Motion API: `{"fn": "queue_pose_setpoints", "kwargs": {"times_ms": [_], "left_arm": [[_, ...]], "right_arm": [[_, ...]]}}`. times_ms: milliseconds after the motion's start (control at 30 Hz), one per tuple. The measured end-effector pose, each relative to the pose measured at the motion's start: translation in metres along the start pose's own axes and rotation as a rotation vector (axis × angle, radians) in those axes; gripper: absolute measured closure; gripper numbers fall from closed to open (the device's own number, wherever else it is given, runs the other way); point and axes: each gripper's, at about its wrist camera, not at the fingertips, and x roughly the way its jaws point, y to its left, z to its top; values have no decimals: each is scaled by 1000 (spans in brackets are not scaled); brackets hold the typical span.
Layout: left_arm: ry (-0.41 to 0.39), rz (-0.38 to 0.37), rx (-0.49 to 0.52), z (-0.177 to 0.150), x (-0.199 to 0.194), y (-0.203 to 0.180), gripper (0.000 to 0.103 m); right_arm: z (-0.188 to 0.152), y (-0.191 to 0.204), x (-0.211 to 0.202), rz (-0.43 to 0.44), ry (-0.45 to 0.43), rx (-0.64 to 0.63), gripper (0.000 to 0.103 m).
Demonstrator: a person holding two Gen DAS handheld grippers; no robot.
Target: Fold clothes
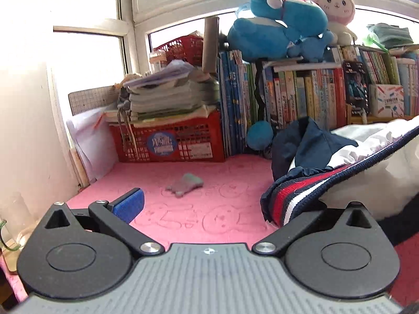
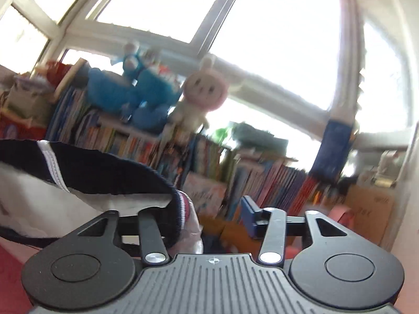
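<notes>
Both tongs stand open: the left tongs (image 1: 207, 204) show one blue pad (image 1: 128, 204), with the other finger hidden under cloth, and the right tongs (image 2: 209, 217) grip nothing. One navy and white jacket with a red, white and navy striped knit hem (image 1: 327, 175) lies bunched on the right of the pink mat (image 1: 209, 183). Its hem runs slantwise, low left to high right. Two plush toys, one blue (image 1: 275, 31) and one pink (image 1: 336, 5), sit above the books.

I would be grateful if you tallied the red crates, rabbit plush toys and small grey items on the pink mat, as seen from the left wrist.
Red crates: 2 (lower crate, upper crate)
Rabbit plush toys: 1
Grey items on the pink mat: 1
Total: 4
</notes>
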Motion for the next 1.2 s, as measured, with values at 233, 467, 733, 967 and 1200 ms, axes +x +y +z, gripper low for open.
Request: {"fn": "queue_pose_setpoints", "kwargs": {"times_ms": [233,467,733,967,1200], "left_arm": [[168,-149,45,-24,23,-3,0],[-244,-89,-57,39,-22,-12,0],[224,-176,-70,-46,6,6,0],[230,-168,-63,-55,-4,6,0],[232,-176,12,-67,-17,0,0]], "right_arm": [[-65,-37,-1,333,598,59,36],[18,-62,-5,-90,37,138,31],[-66,-43,-16,135,342,-75,8],[-91,-24,-49,195,431,-181,7],[-100,-32,-66,231,465,-238,2]]}}
